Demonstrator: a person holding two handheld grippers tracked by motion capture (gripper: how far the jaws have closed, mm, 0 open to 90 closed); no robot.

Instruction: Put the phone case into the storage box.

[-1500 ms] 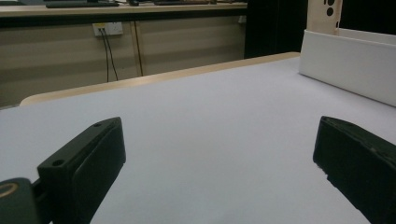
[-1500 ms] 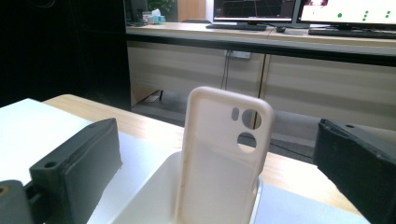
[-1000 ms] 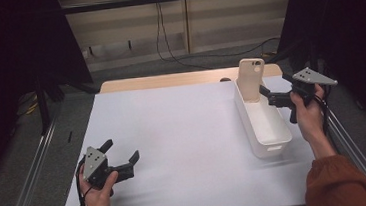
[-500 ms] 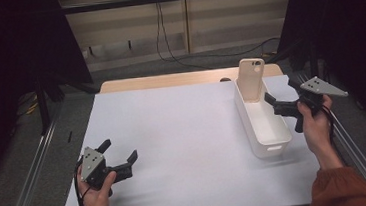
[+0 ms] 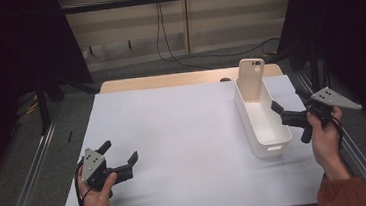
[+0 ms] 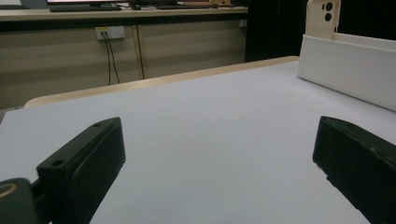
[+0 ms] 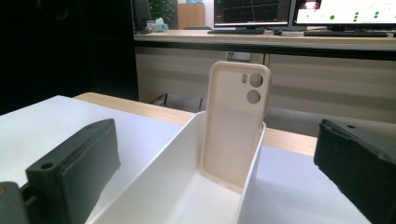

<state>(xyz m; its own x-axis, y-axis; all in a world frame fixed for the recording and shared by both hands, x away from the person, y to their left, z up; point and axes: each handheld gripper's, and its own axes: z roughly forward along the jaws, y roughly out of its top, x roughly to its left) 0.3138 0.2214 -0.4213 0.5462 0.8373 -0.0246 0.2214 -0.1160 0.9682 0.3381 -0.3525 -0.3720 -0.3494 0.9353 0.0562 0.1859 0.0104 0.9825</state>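
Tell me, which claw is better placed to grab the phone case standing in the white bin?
Probably the right claw. It hangs open beside the white bin and points along it at the phone case leaning on the far end. The left claw, also open, sits at the table's near left corner.

On the table (image 5: 183, 133) there is 1 white bin (image 5: 266, 131) and, inside it, 1 beige phone case (image 5: 251, 78), propped upright against the far end wall. The case has 2 round camera holes and 1 small slot beside them, clear in the right gripper view. There are 2 tongs: the left tongs (image 5: 123, 156) near the front left corner of the table, and the right tongs (image 5: 287, 105) just beside the bin's right wall. Each has 2 black jaws, spread apart. 2 hands hold them, 1 each. 1 table carries it all, under 1 white sheet.
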